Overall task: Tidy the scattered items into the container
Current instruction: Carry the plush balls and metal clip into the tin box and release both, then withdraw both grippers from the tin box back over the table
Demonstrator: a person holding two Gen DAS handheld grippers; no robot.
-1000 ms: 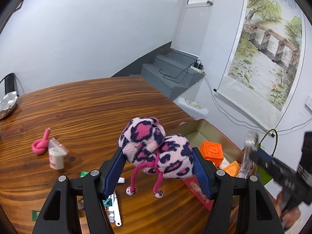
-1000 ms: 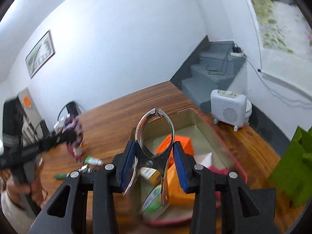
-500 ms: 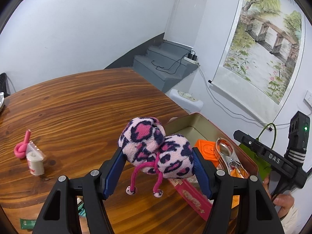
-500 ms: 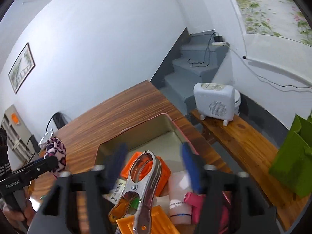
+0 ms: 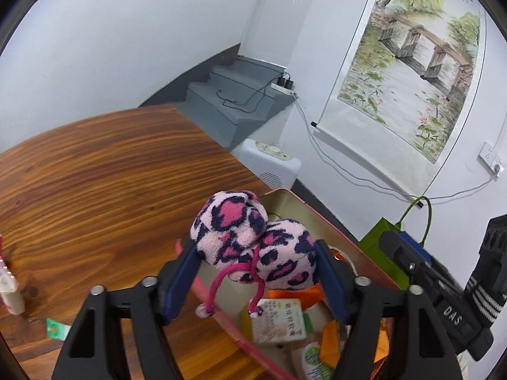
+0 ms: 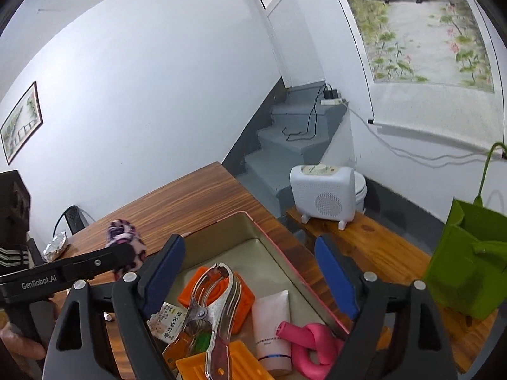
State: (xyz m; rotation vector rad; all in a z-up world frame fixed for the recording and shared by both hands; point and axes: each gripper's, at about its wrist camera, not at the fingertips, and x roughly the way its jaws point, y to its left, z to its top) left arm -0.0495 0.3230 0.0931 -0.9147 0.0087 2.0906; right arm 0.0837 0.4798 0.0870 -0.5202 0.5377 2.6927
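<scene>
Two grippers meet over the tin box (image 6: 250,231), which sits near the table's (image 5: 95,171) corner with its pink rim toward the white heater (image 6: 323,190). The left gripper (image 5: 256,266) has the pink spotted plush toy (image 5: 250,243) between its blue pads; its jaws are opening, yet the toy is not free — it is wedged between both pads, its two pink cords dangling above the box. From the right wrist view the same toy (image 6: 125,243) shows at the tip of the left gripper, above the box's left edge. The right gripper (image 6: 250,269) has its jaws opening as well, spread wide with nothing between them; the metal clamp (image 6: 212,310) lies directly below, in the box, across an orange block (image 6: 244,297) and an orange tray (image 6: 221,364). Also in the box are a white tube (image 6: 272,323), a knotted pink balloon (image 6: 310,345) and a small printed packet (image 6: 168,319). Outside it, on the table in the left wrist view, a small white pouch (image 5: 11,291) lies at the far left edge and a green wrapper (image 5: 57,327) nearer the gripper — both well apart from the box. A green bag (image 6: 465,259) stands on the bench beside the heater.
</scene>
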